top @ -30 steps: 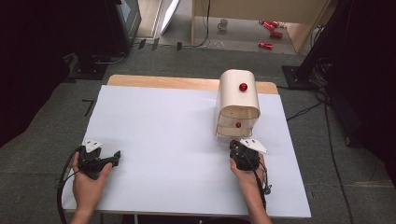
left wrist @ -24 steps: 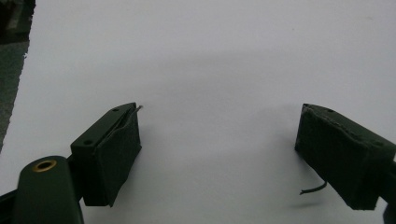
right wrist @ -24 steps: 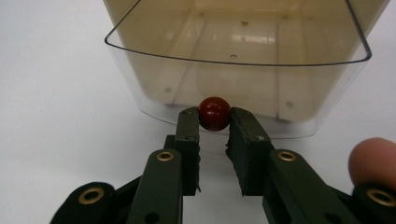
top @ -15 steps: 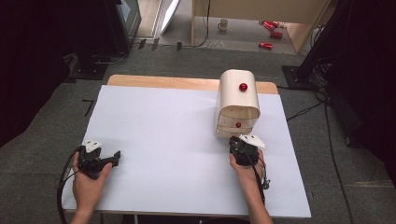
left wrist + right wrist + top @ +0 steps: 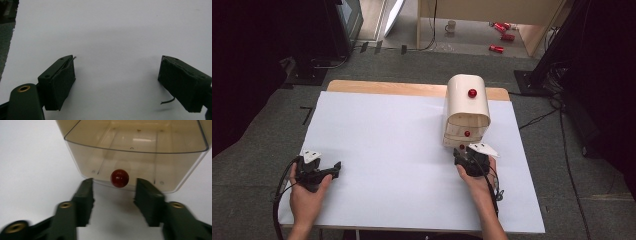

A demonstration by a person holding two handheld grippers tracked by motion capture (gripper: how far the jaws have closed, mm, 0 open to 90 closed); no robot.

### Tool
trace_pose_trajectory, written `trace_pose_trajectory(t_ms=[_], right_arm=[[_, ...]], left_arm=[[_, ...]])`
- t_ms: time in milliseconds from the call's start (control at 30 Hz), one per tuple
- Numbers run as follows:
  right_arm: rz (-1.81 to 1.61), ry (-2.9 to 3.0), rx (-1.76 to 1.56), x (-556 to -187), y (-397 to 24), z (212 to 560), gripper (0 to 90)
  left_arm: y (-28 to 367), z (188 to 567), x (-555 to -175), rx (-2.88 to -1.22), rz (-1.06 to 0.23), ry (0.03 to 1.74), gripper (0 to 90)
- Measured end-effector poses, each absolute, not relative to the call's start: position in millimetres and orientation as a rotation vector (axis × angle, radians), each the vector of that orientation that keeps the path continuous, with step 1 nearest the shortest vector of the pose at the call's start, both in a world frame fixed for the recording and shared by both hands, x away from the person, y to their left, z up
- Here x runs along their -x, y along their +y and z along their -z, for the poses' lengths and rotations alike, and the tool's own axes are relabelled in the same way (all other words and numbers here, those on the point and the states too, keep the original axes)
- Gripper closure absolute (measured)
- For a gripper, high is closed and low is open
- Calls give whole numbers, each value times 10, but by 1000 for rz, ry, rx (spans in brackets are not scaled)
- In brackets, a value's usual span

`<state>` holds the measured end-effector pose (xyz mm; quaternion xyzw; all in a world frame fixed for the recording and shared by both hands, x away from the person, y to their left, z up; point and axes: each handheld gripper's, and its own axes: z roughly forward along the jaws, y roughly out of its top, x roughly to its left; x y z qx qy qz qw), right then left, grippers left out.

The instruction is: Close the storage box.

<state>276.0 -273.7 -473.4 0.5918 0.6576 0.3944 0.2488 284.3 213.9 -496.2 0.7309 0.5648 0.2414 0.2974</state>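
Note:
A cream mini cabinet [image 5: 464, 110] stands at the back right of the white table [image 5: 387, 135], with a red knob [image 5: 472, 93] on its rounded top and another red knob [image 5: 467, 133] on a drawer front. Its lowest drawer [image 5: 100, 162], of clear plastic, sticks out and looks empty inside. My right gripper [image 5: 461, 153] [image 5: 113, 191] is open right in front of it. The drawer's red knob [image 5: 119, 178] sits just beyond the tips, between the two jaws, touching neither. My left gripper [image 5: 336, 168] [image 5: 117, 75] rests open over bare table at the front left.
A wooden strip [image 5: 387, 88] runs along the table's far edge. On the floor beyond lie red cans [image 5: 497, 48] and a mug [image 5: 451, 25], with cables [image 5: 537, 119] to the right. Dark equipment flanks both sides.
My right gripper has edged slightly forward toward the cabinet's lowest drawer. The left gripper has stayed where it was.

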Motion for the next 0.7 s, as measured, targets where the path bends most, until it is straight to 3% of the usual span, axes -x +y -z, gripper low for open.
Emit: trace_pose_trajectory(t_ms=[67, 200, 700], right_arm=[[-1049, 1819, -1610, -2739, -2751, 4731, 214], [-1041, 1862, -1616, -2693, -2811, 4728, 1], [-953, 1819, -1647, -2386, -3251, 4778, 0]], left_arm=[[2139, 4962, -2843, -1943, -642, 1501, 140], [2139, 4963, -2843, -1943, -642, 1501, 141], [2138, 4963, -2843, -1942, -642, 1501, 140]])
